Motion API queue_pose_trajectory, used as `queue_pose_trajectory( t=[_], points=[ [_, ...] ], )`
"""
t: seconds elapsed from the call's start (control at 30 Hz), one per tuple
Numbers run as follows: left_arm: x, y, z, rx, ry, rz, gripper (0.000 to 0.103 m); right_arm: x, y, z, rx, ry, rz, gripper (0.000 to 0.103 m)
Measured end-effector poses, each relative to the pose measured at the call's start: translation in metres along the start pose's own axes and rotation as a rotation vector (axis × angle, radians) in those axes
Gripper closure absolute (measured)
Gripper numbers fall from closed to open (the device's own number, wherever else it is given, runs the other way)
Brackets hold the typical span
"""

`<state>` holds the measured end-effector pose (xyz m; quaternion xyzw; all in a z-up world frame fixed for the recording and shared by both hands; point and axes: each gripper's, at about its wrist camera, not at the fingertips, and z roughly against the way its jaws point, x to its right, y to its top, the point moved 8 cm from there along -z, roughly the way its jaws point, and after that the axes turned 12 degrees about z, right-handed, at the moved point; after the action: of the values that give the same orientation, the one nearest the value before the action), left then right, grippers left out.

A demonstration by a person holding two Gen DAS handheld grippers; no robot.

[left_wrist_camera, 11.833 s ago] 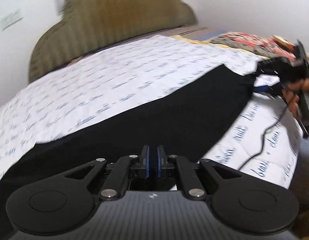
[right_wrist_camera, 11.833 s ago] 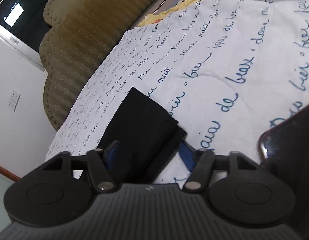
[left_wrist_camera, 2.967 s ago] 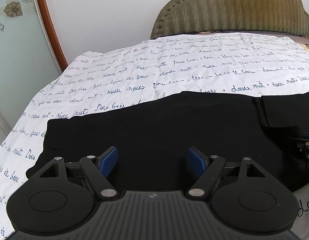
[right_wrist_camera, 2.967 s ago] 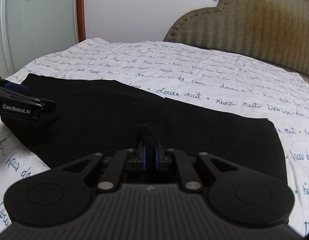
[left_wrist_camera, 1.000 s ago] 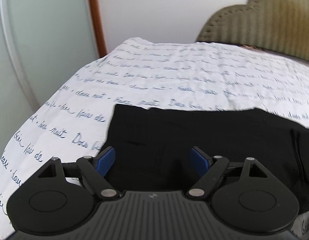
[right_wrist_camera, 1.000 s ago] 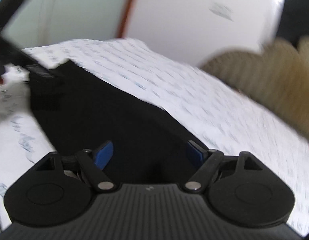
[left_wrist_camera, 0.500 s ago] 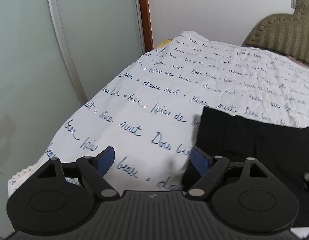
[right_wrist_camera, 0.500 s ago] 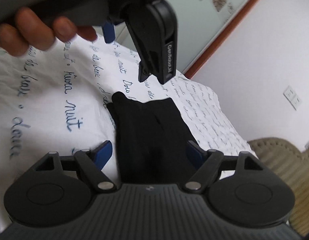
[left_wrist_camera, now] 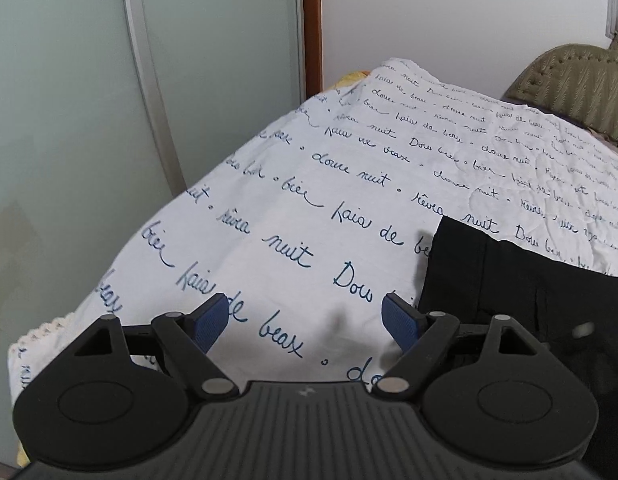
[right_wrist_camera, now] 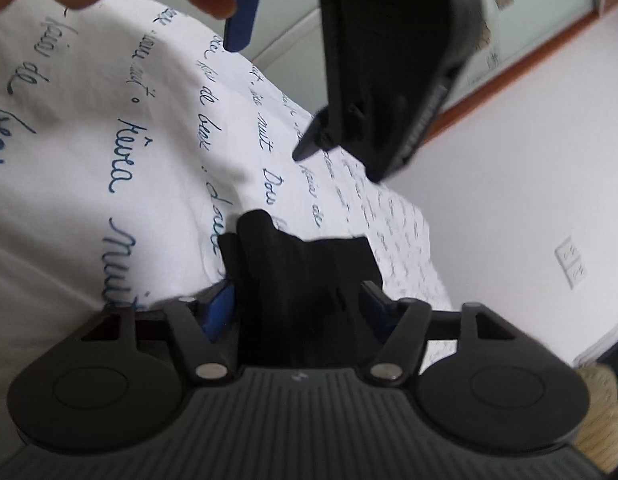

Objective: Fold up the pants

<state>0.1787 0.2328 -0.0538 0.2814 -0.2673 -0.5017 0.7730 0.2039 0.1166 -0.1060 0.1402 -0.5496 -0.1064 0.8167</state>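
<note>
Closing around a bunched end of the black fabric pants point(right_wrist_camera: 297, 292) on the script-printed white bedspread point(right_wrist_camera: 121, 160), the right hand-held gripper point(right_wrist_camera: 297, 312) may pinch unevenly, skewing the fold; the left hand-held gripper point(left_wrist_camera: 305, 322) hovers open, empty, beside them.

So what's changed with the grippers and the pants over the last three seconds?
The right gripper let go of its pinch, swung to the end of the black pants and is closing around it. The left gripper slid off the pants onto the bedsheet, jaws still wide. The pants stay flat.
</note>
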Motion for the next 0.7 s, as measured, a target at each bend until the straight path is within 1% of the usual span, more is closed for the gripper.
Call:
queue_pose_trajectory(
  t=[0.03,0.1,0.13,0.2,0.3,0.37,0.4,0.43,0.47,0.53,0.7],
  points=[
    [0.0,0.0,-0.002,-0.01,-0.013,0.008,0.019,-0.002,0.001,-0.003,-0.002,0.013,0.008,0.067],
    [0.001,-0.001,-0.007,-0.039,-0.055,0.035,0.019,-0.007,0.003,-0.006,0.005,0.009,0.021,0.084],
    [0.001,-0.001,-0.009,-0.058,-0.083,0.054,0.019,-0.009,0.003,-0.006,0.011,-0.002,0.029,0.087],
    [0.003,-0.001,-0.016,-0.123,-0.17,0.104,0.019,-0.008,0.003,-0.002,0.032,-0.009,-0.002,0.088],
    [0.009,-0.004,-0.03,-0.264,-0.334,0.21,0.019,0.009,-0.002,0.005,0.073,0.021,-0.142,0.088],
    [0.014,-0.006,-0.038,-0.342,-0.434,0.285,0.019,0.024,-0.007,0.013,0.094,0.032,-0.216,0.088],
    [0.019,-0.008,-0.041,-0.376,-0.474,0.307,0.019,0.03,-0.009,0.017,0.104,0.036,-0.247,0.088],
    [0.025,-0.009,-0.043,-0.402,-0.504,0.311,0.019,0.037,-0.012,0.021,0.112,0.037,-0.275,0.088],
    [0.032,-0.011,-0.046,-0.422,-0.518,0.307,0.019,0.043,-0.015,0.025,0.119,0.037,-0.303,0.088],
    [0.041,-0.014,-0.05,-0.434,-0.524,0.326,0.019,0.051,-0.021,0.03,0.127,0.047,-0.341,0.088],
    [0.063,-0.007,-0.065,-0.473,-0.625,0.462,0.019,0.054,-0.024,0.033,0.139,0.063,-0.363,0.088]
  ],
)
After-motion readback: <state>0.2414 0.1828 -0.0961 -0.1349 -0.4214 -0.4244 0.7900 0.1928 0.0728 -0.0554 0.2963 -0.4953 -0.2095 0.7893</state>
